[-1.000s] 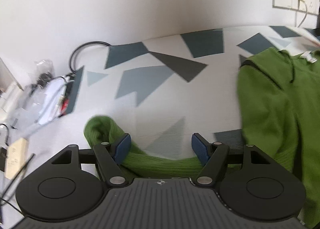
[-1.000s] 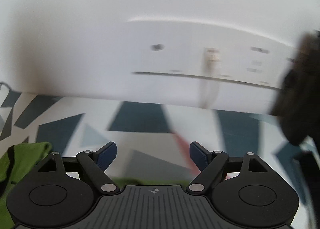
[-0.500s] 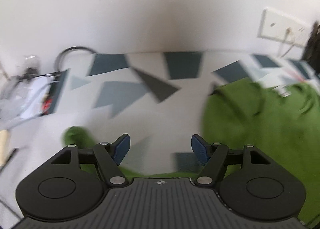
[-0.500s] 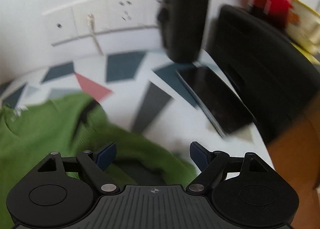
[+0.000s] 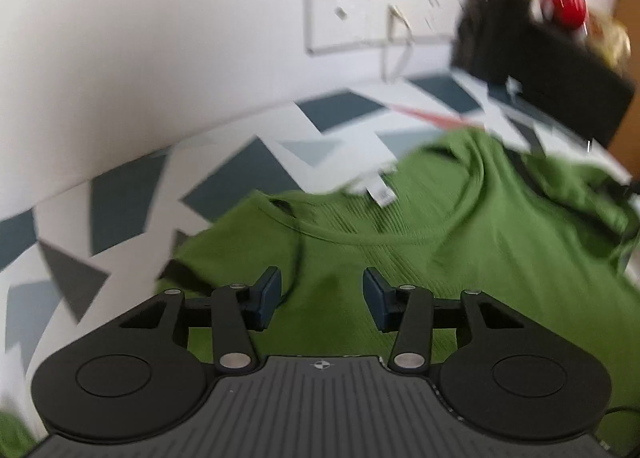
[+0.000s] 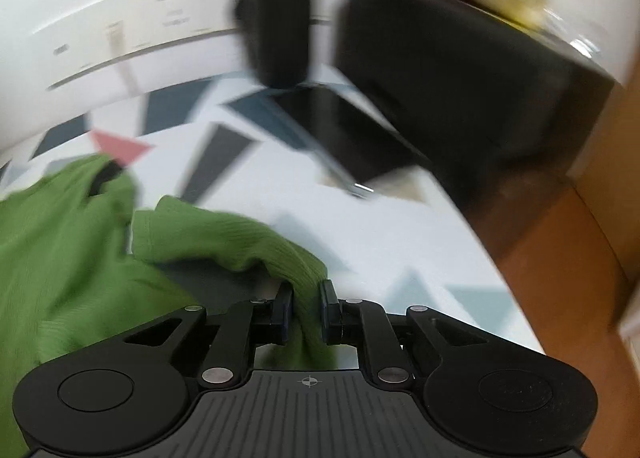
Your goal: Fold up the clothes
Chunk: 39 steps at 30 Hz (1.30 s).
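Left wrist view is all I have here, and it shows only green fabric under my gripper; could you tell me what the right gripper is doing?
Observer: The right gripper has a bunched fold of the green sweater between its pads, and its jaws are closing.
Operator: Thank you. Which part of the garment is that?
Observer: A ribbed edge on the side nearer the black bottle; whether it is a cuff or a hem I cannot tell.
Operator: Is anything lying close to that side?
Observer: Yes, a dark flat device lies on the patterned tablecloth just beyond.
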Each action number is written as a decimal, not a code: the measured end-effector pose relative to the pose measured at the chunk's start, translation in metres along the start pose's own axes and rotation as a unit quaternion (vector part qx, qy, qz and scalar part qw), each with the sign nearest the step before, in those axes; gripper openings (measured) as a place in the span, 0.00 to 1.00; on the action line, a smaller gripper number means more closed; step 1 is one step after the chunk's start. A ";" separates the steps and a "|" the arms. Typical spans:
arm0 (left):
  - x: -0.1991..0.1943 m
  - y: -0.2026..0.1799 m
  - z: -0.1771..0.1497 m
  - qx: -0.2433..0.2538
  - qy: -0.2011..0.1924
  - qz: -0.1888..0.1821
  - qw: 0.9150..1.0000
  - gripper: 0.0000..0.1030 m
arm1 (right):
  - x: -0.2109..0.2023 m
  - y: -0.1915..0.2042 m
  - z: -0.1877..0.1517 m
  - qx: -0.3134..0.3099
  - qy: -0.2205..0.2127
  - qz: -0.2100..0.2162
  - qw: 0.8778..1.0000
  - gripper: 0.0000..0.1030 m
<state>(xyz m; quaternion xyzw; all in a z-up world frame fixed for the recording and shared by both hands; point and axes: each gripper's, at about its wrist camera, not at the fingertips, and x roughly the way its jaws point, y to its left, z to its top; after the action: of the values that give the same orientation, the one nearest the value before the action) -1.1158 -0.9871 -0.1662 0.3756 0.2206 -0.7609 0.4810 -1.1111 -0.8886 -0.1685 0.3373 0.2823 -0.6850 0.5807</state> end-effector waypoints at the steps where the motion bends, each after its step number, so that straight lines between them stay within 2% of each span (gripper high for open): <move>1: 0.007 -0.002 -0.001 0.002 0.011 0.002 1.000 0.46 | -0.001 -0.009 -0.005 0.015 0.003 -0.010 1.000 0.11; 4: 0.016 0.004 -0.003 -0.029 0.017 0.015 0.999 0.50 | -0.008 -0.032 -0.017 0.049 0.011 -0.031 0.998 0.14; 6: 0.014 0.010 0.004 -0.071 0.011 0.002 0.997 0.48 | -0.012 -0.039 -0.020 0.055 0.017 -0.043 0.997 0.23; 7: 0.012 0.011 0.010 -0.085 0.001 -0.014 0.996 0.47 | -0.015 -0.042 -0.021 0.059 0.018 -0.046 0.997 0.28; 9: 0.009 0.009 0.026 -0.108 -0.017 -0.050 0.993 0.36 | -0.019 -0.041 -0.022 0.063 0.008 -0.034 0.997 0.29; 12: 0.013 -0.007 0.054 -0.125 -0.036 -0.110 0.985 0.32 | -0.021 -0.030 -0.018 0.044 -0.011 -0.027 0.999 0.32; 16: 0.043 -0.034 0.085 -0.136 -0.021 -0.157 0.978 0.32 | -0.012 -0.014 -0.013 0.013 -0.023 -0.021 0.999 0.34; 21: 0.088 -0.057 0.099 -0.174 0.025 -0.192 0.966 0.32 | -0.003 -0.007 -0.006 -0.007 -0.037 -0.019 0.999 0.39; 26: 0.112 -0.072 0.106 -0.176 0.049 -0.186 0.965 0.31 | -0.001 -0.014 -0.005 -0.007 -0.039 -0.014 0.999 0.41; 27: 0.115 -0.071 0.107 -0.185 0.046 -0.189 0.963 0.28 | -0.001 -0.017 -0.005 -0.004 -0.037 -0.013 0.999 0.41; 28: 0.117 -0.070 0.108 -0.193 0.045 -0.191 0.961 0.20 | 0.000 -0.019 -0.006 -0.002 -0.036 -0.012 0.999 0.41; 29: 0.118 -0.068 0.110 -0.197 0.039 -0.189 0.961 0.04 | 0.001 -0.022 -0.007 0.000 -0.034 -0.011 0.999 0.41; 31: 0.119 -0.063 0.115 -0.205 0.023 -0.184 0.961 0.02 | 0.003 -0.026 -0.008 0.004 -0.032 -0.013 0.999 0.41; 33: 0.120 -0.058 0.123 -0.202 0.008 -0.168 0.965 0.01 | 0.005 -0.031 -0.009 0.009 -0.031 -0.016 0.999 0.39; 37: 0.126 -0.057 0.130 -0.177 0.013 -0.152 0.972 0.01 | 0.009 -0.042 -0.011 0.026 -0.024 -0.022 0.999 0.29; 39: 0.125 -0.059 0.129 -0.170 0.017 -0.148 0.974 0.01 | 0.010 -0.048 -0.011 0.038 -0.022 -0.022 0.999 0.28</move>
<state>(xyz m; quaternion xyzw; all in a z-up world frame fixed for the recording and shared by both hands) -1.2471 -1.1224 -0.1856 0.2647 0.4081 -0.7682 0.4162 -1.1581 -0.8777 -0.1833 0.3379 0.2505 -0.7152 0.5583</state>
